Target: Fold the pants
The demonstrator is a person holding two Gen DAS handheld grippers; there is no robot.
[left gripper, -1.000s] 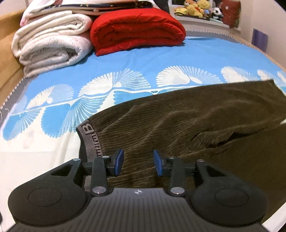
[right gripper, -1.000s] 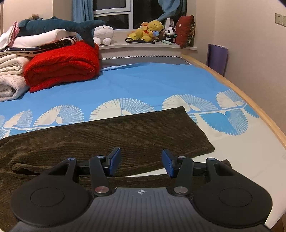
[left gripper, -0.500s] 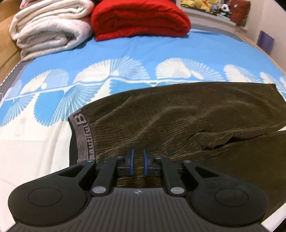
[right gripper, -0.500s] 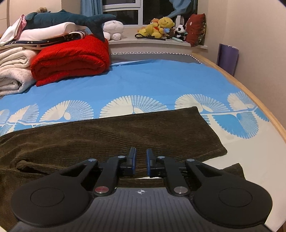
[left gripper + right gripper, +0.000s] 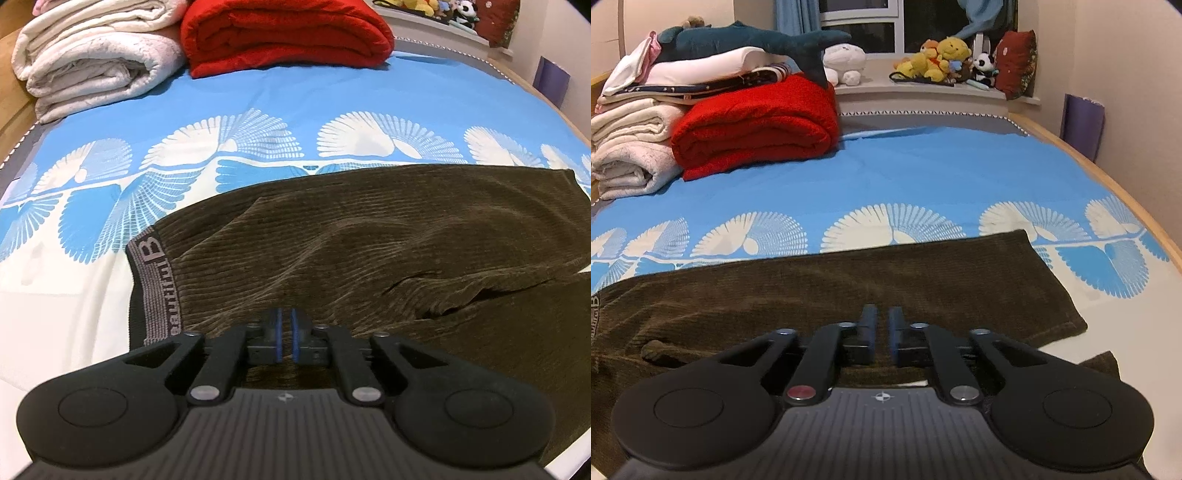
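Each tool is showing a matte black ribbed body flanked by two round discs, with black linkage arms pinned by silver screws. The left tool (image 5: 284, 334) is wearing blue pads on its fingers. The right tool (image 5: 882, 334) is carrying one red screw cap.

The pants (image 5: 369, 240) lie flat across the bed (image 5: 295, 92), waistband (image 5: 155, 280) at the left. Folded blankets (image 5: 753, 129) sit behind them, with stuffed toys (image 5: 938, 59) farther back.

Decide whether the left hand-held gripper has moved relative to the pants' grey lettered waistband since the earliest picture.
Yes. The left hand-held gripper shifted rightward from the grey lettered waistband and its jaws closed.
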